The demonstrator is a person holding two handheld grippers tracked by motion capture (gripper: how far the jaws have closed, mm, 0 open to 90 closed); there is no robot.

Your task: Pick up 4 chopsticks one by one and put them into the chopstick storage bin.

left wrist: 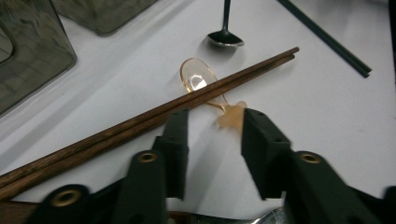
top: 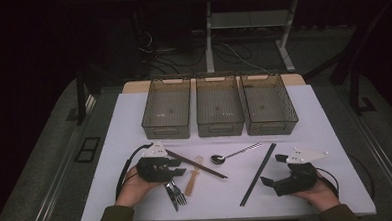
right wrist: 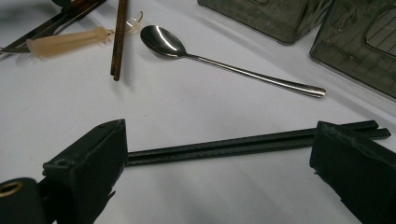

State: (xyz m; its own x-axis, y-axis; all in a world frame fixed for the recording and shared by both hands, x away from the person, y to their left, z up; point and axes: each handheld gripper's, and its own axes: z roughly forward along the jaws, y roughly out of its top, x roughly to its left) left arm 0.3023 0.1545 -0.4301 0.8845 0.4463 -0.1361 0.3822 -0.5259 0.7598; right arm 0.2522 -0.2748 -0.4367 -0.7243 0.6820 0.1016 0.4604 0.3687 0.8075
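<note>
My left gripper is open and low over the table. The pale handle of a clear plastic spoon lies just past its jaw tips, close to the right one. A pair of brown chopsticks lies slanted across that spoon. My right gripper is wide open, one jaw on each side of a pair of black chopsticks lying flat. A metal spoon rests between the two pairs.
Three see-through grey bins stand in a row at the back of the white table. Metal forks lie near the front edge by the left hand. Cables trail from both grippers.
</note>
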